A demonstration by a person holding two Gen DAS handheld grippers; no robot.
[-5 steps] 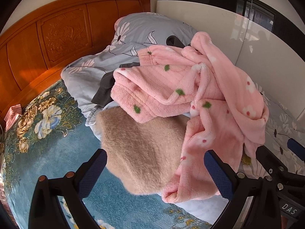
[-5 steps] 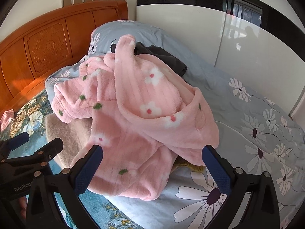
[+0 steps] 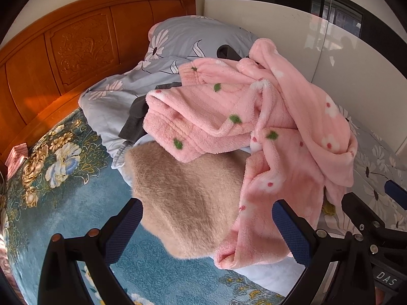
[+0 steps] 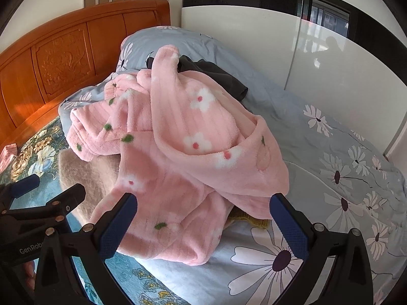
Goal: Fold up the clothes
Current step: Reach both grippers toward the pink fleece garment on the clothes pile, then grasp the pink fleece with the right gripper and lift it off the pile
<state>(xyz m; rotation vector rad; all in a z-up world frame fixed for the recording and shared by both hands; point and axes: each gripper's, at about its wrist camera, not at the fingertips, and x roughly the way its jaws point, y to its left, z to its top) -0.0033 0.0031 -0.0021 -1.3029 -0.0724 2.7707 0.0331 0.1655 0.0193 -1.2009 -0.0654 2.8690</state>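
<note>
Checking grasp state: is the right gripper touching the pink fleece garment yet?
Cannot tell. In the right wrist view the right gripper is open with the pink fleece garment between its fingers, but neither view plainly shows contact or a gap.

Bright daylight in both views. We see a warm sun patch low on the wooden headboard (image 3: 38, 101), left. The glossy wardrobe door (image 4: 330, 58) at far right carries window reflections and mild glare. Soft shadows lie under the pink fleece garment (image 4: 178, 152). Focus is sharp mid-scene. Strong fisheye bending shows at the edges, with black vignette corners. The near tool fingers (image 3: 124, 231) look slightly soft.
</note>
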